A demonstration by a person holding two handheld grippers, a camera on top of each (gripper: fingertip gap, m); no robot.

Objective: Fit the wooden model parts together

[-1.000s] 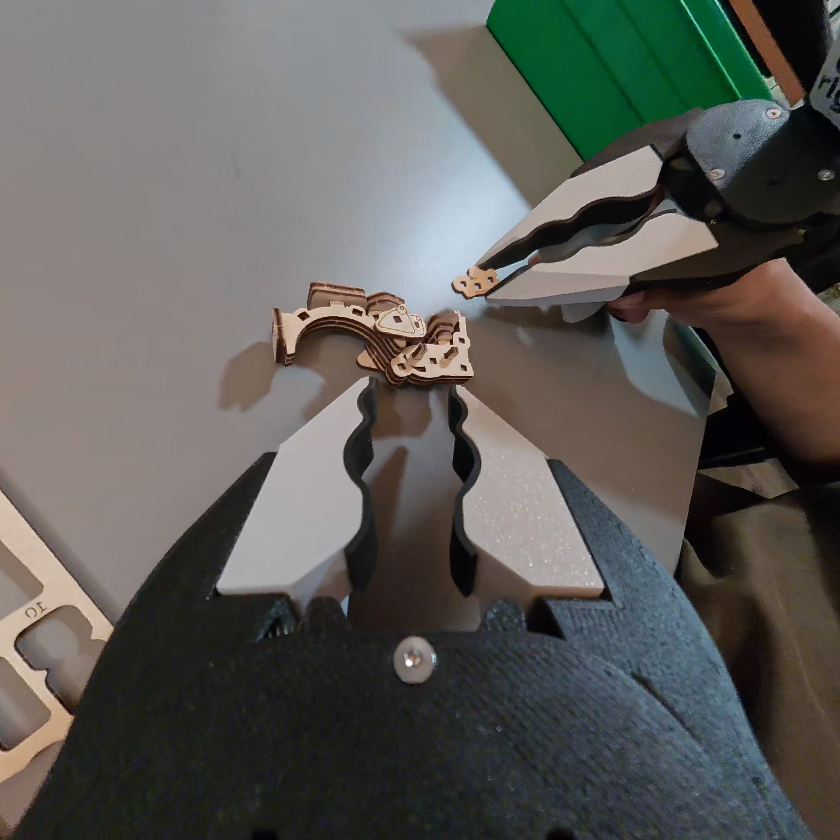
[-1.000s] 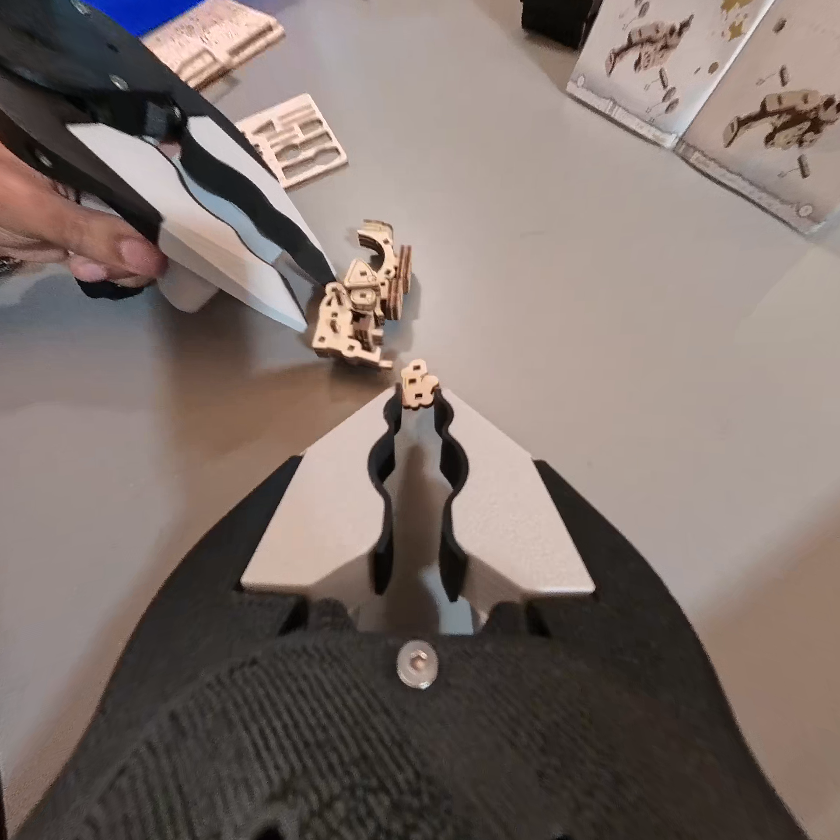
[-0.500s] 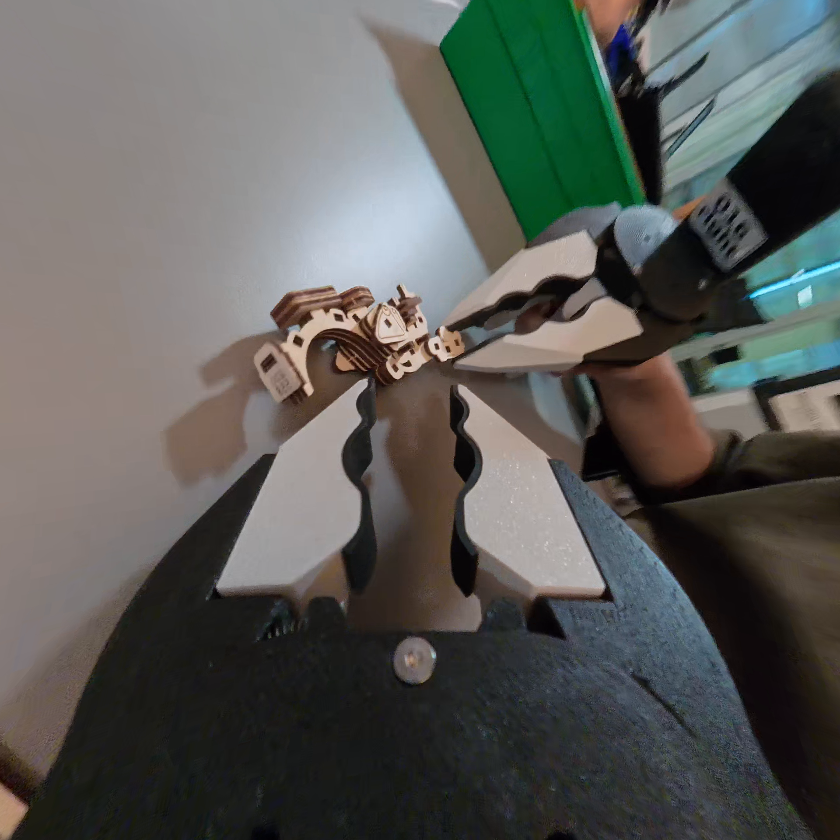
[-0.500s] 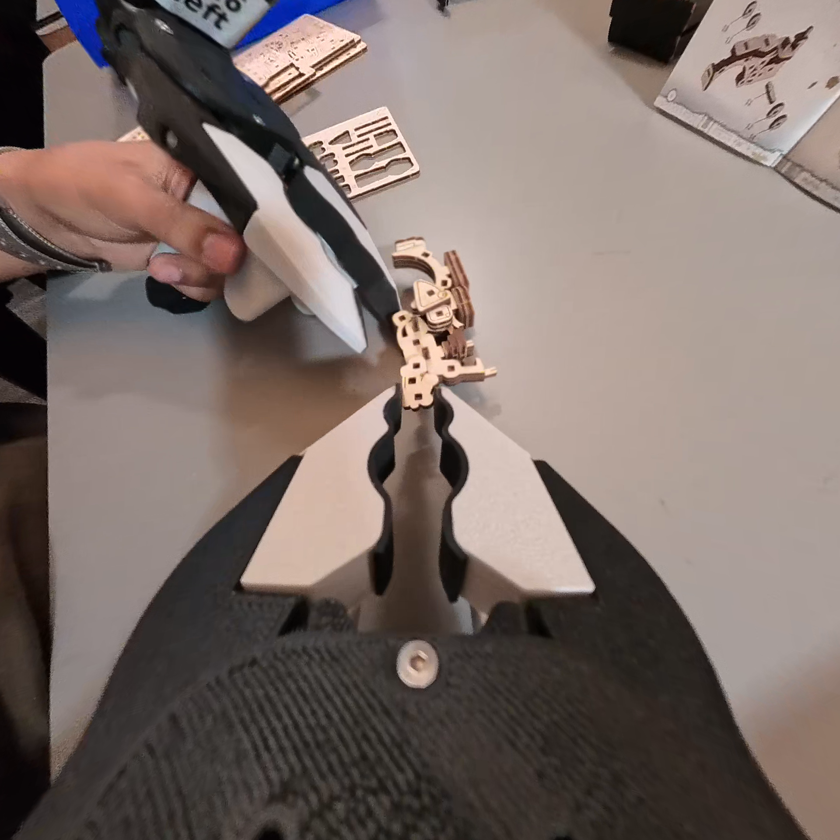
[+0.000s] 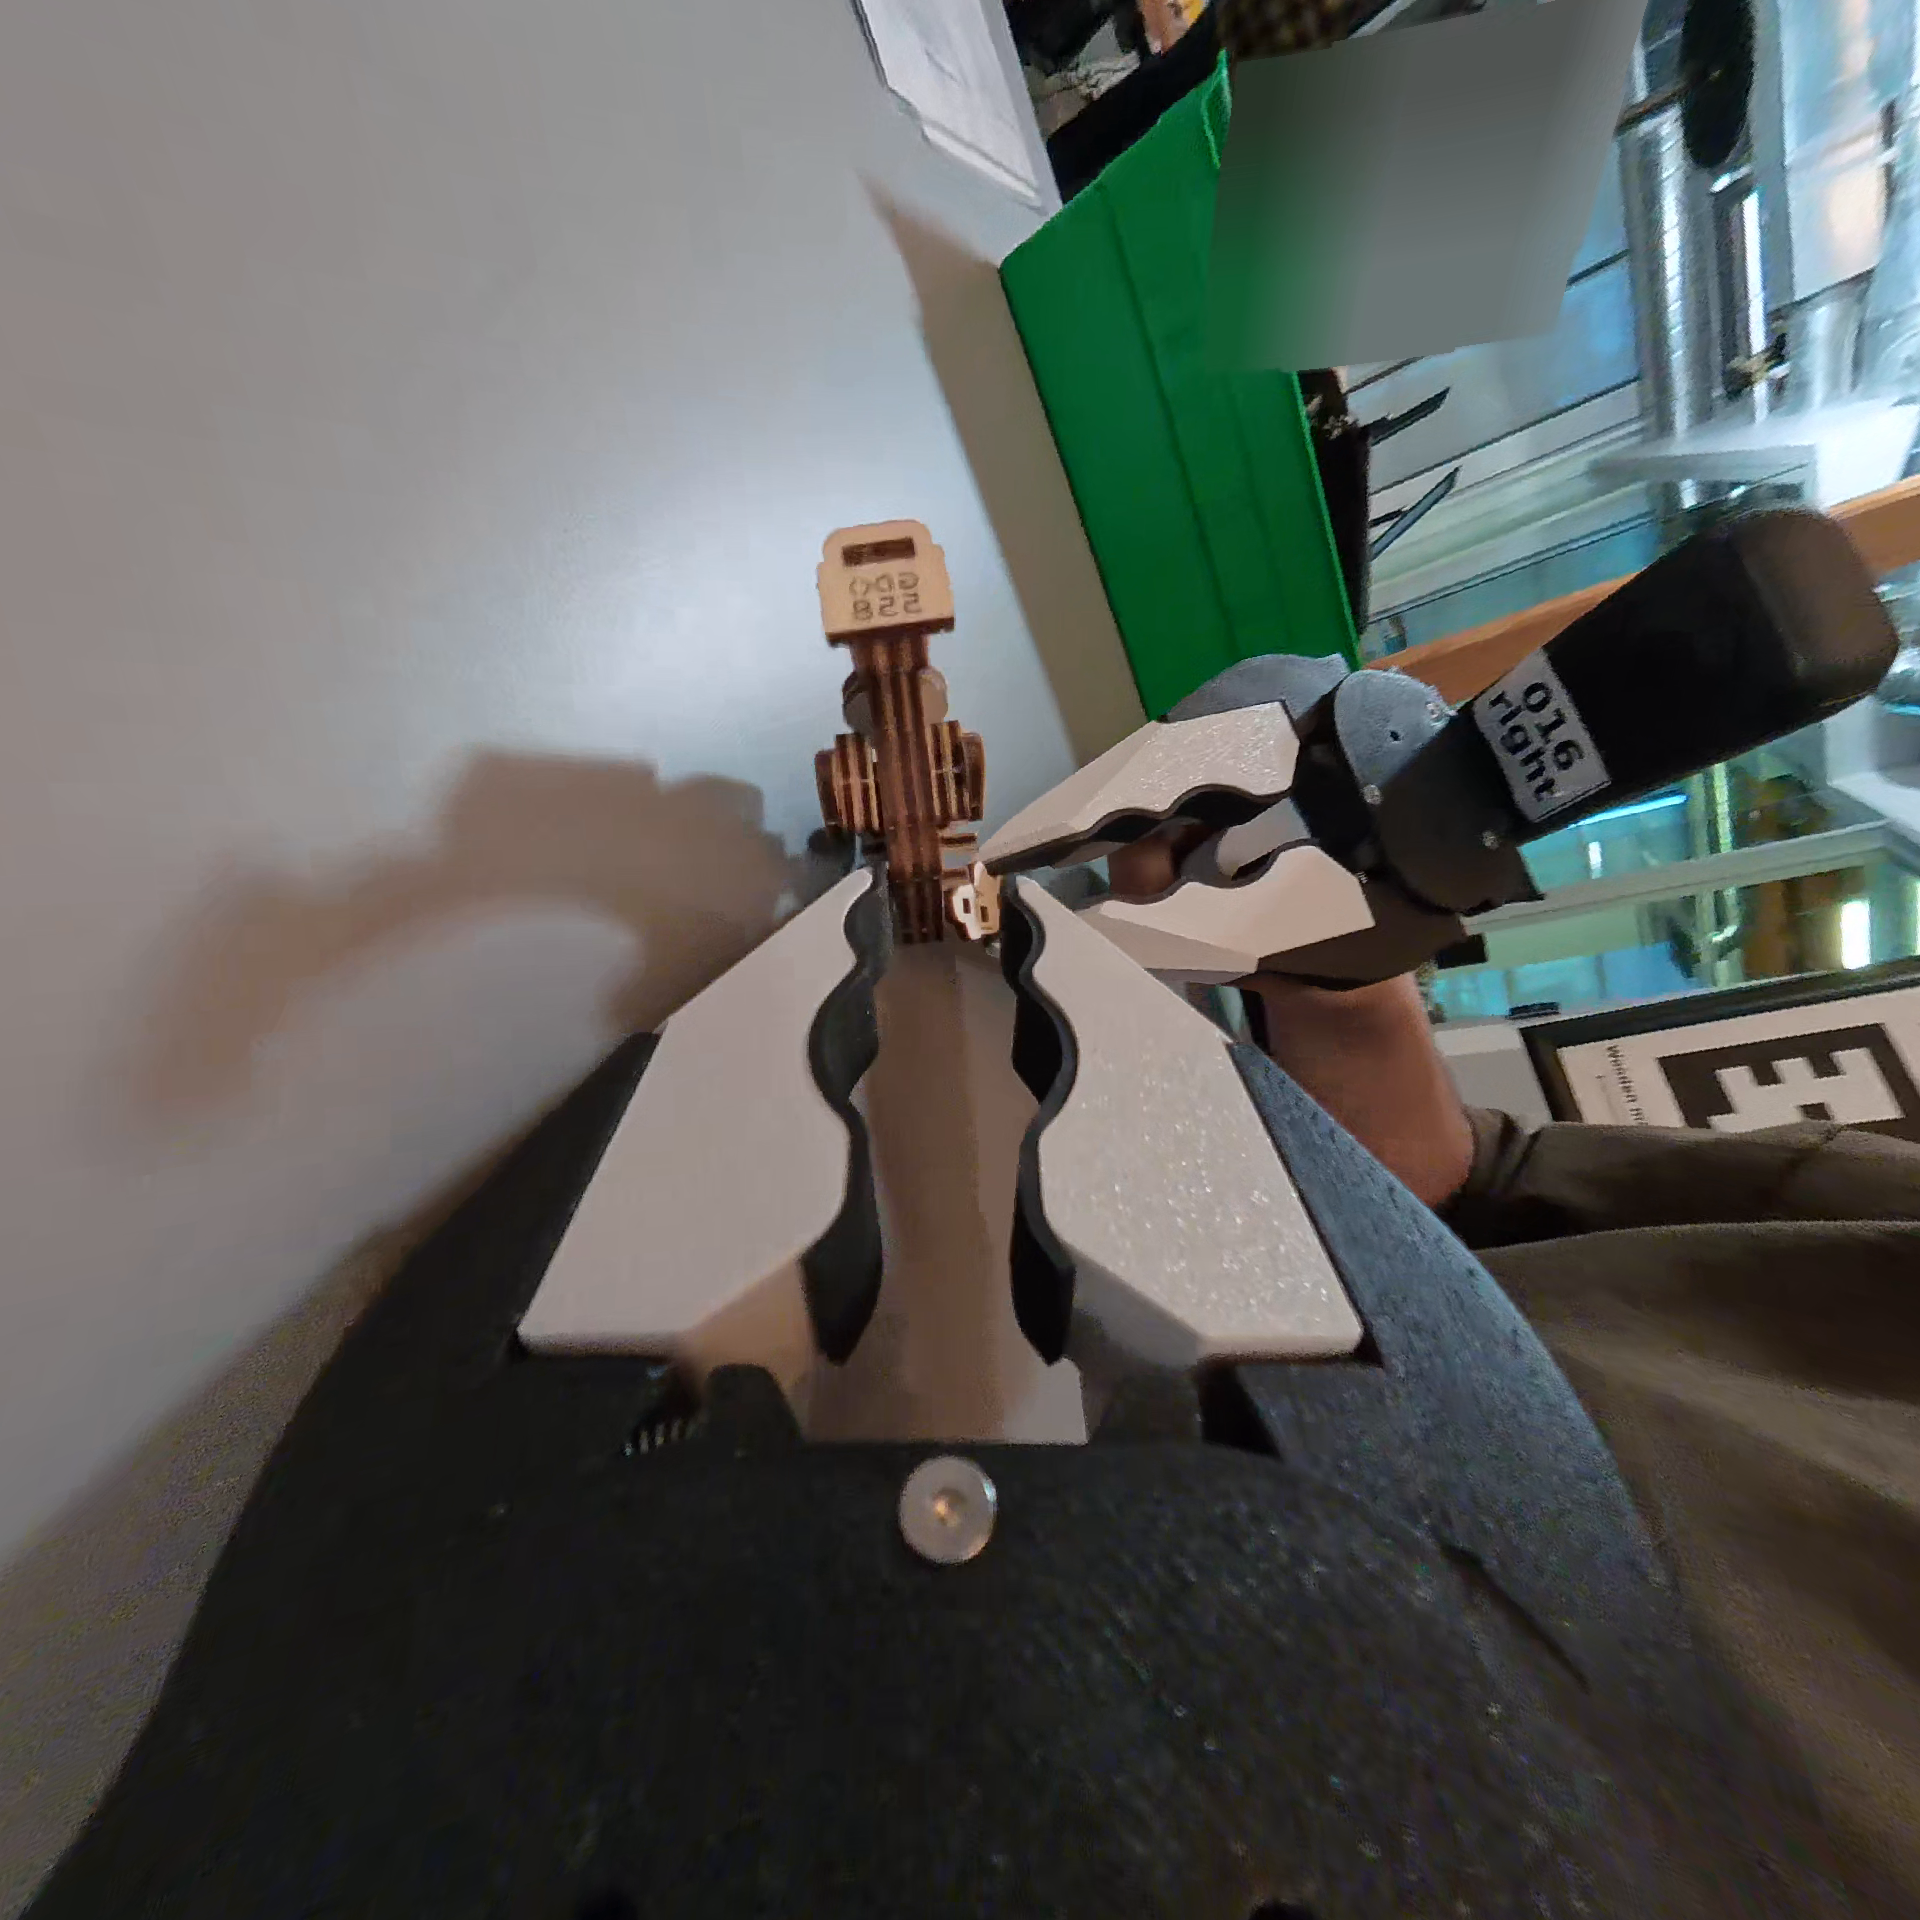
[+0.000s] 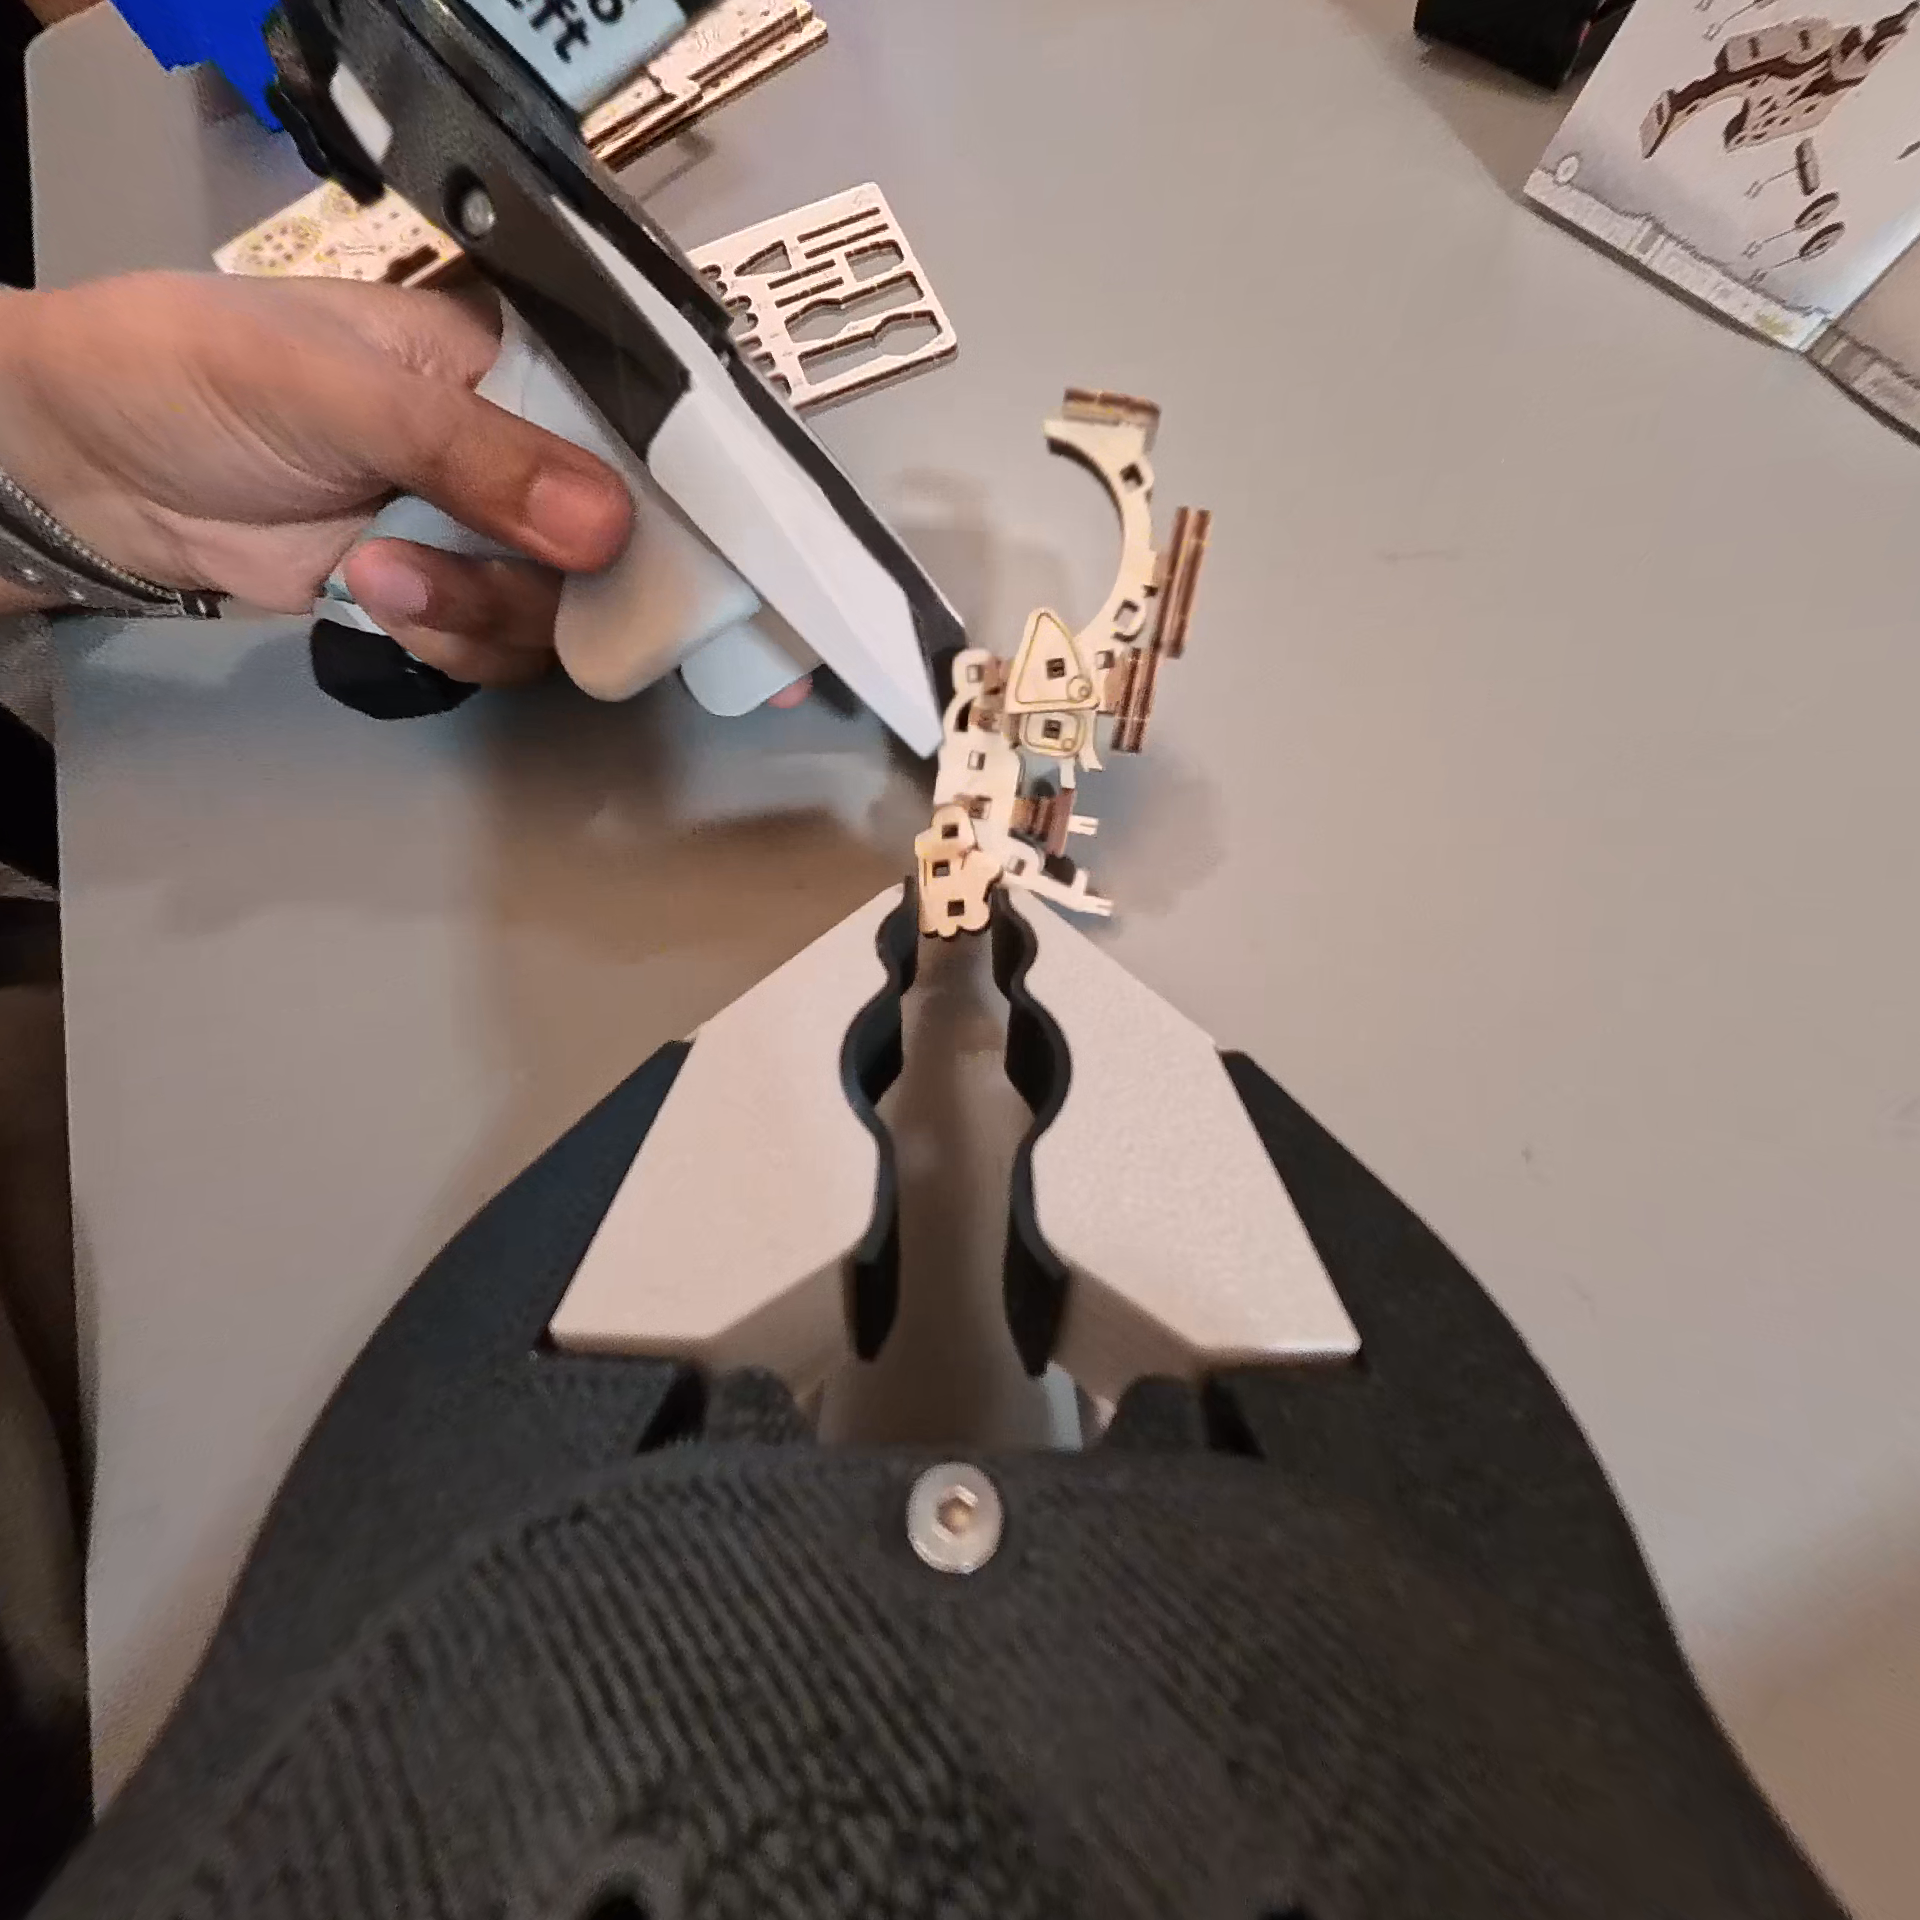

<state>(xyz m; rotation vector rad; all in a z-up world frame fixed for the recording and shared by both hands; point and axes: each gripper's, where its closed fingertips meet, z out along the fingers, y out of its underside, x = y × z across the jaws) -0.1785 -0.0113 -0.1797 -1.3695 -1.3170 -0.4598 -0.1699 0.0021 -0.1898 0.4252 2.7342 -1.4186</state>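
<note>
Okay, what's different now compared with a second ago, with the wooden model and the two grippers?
The wooden model, lying flat on the grey table a second ago, is now lifted upright in the left gripper, which has closed on its lower end. The right gripper has carried its small wooden piece across to touch the model. It stays shut on that piece.

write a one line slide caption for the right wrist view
Right gripper presents a small wooden piece to the wooden model that the left gripper holds above the grey table.
</note>
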